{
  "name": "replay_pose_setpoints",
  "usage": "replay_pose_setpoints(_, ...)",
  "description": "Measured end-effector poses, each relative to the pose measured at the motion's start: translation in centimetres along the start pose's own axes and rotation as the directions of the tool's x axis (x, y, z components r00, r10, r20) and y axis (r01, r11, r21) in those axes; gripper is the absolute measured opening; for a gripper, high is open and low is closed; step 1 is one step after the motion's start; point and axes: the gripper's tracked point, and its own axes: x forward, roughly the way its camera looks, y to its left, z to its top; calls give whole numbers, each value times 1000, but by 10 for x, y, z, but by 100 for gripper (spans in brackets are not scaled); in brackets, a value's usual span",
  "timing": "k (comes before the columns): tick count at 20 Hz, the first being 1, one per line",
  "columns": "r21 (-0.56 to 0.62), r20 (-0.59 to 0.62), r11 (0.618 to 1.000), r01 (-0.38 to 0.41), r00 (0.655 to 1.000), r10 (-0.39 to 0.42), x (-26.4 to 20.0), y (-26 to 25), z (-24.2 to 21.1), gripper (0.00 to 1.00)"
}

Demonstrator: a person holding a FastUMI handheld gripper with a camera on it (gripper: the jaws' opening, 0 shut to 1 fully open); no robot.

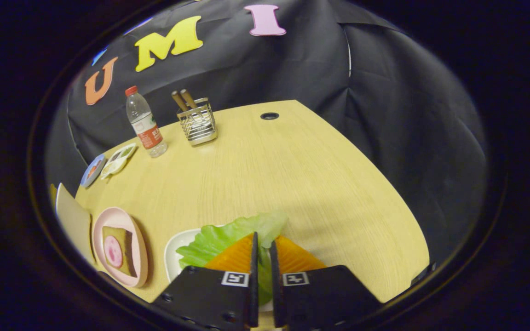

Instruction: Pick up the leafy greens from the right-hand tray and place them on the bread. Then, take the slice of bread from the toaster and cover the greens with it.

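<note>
My gripper is shut on the leafy greens; a strip of the green leaf shows in the narrow gap between the two fingers. The pale green leaf spreads out to the left and ahead of the fingertips, over the white tray beside them. Whether the leaf hangs free of the tray or still rests on it, I cannot tell. Left of the tray stands a pink plate carrying a slice of bread with a round pink slice on top. A beige, flat-sided object stands just left of the plate.
At the table's far side stand a plastic water bottle and a wire holder with wooden handles. Two small dishes lie near the far left edge. A cable hole marks the far edge. The table edge curves off to the right.
</note>
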Motion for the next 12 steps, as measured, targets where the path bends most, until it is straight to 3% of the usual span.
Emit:
replay_pose_setpoints(1,-4,5,1000,-1,1000,1,-4,3,2,1)
replay_pose_setpoints(12,-86,198,996,31,980,-13,-88,41,30,0)
